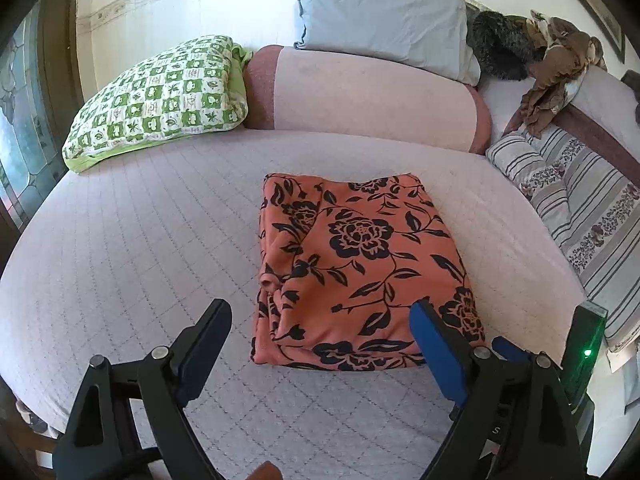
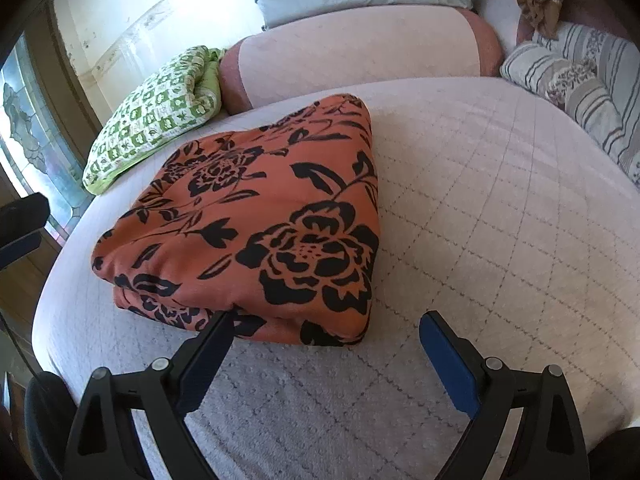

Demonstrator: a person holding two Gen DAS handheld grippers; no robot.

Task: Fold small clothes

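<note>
An orange garment with a black flower print [image 1: 352, 268] lies folded into a thick rectangle on the pale quilted bed [image 1: 140, 248]. My left gripper [image 1: 320, 312] hovers open over the garment's near edge, nothing between its fingers. In the right wrist view the same folded garment [image 2: 256, 224] fills the left middle. The right gripper [image 2: 326, 322] stands open just before the garment's near edge, its left finger [image 2: 208, 356] close to the fold, nothing held. Part of the right gripper [image 1: 520, 360] shows at the right of the left wrist view.
A green checked pillow [image 1: 160, 100] lies at the back left, a pink bolster [image 1: 360, 96] and a blue-grey pillow [image 1: 384, 16] behind the garment. A striped floral blanket [image 1: 580, 208] and brown cloth [image 1: 556, 68] sit to the right. A window [image 2: 32, 128] is at the left.
</note>
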